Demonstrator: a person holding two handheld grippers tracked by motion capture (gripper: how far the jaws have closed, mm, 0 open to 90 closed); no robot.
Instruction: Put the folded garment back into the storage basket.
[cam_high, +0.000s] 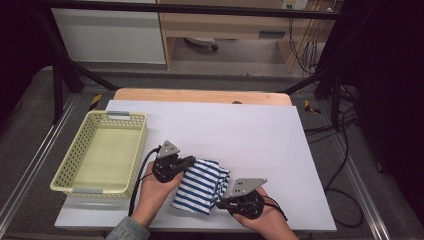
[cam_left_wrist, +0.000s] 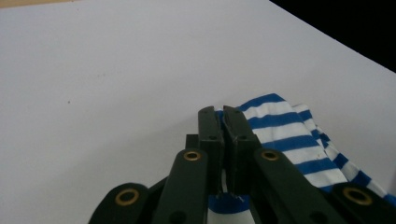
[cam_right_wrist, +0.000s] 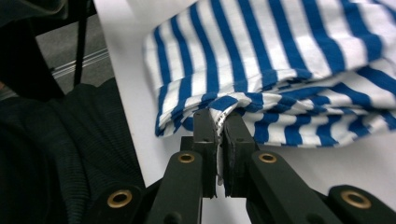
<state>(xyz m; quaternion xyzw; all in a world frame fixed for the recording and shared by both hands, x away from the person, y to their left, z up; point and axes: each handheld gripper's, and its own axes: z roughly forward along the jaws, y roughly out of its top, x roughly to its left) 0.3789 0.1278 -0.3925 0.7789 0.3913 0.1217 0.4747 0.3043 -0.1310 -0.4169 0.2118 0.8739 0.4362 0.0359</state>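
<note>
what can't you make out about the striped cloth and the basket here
- Striped cloth, high view: folded, so its type and full shape stay hidden.
- Left tongs, left gripper view: their jaws cover the pinched cloth edge.
- Basket, high view: near wall hides part of the floor.

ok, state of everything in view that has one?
Striped cloth: folded, on the white board, pinched at two edges.
Left gripper: shut on cloth.
Right gripper: shut on cloth.
Basket: empty, upright, left of the cloth.
</note>
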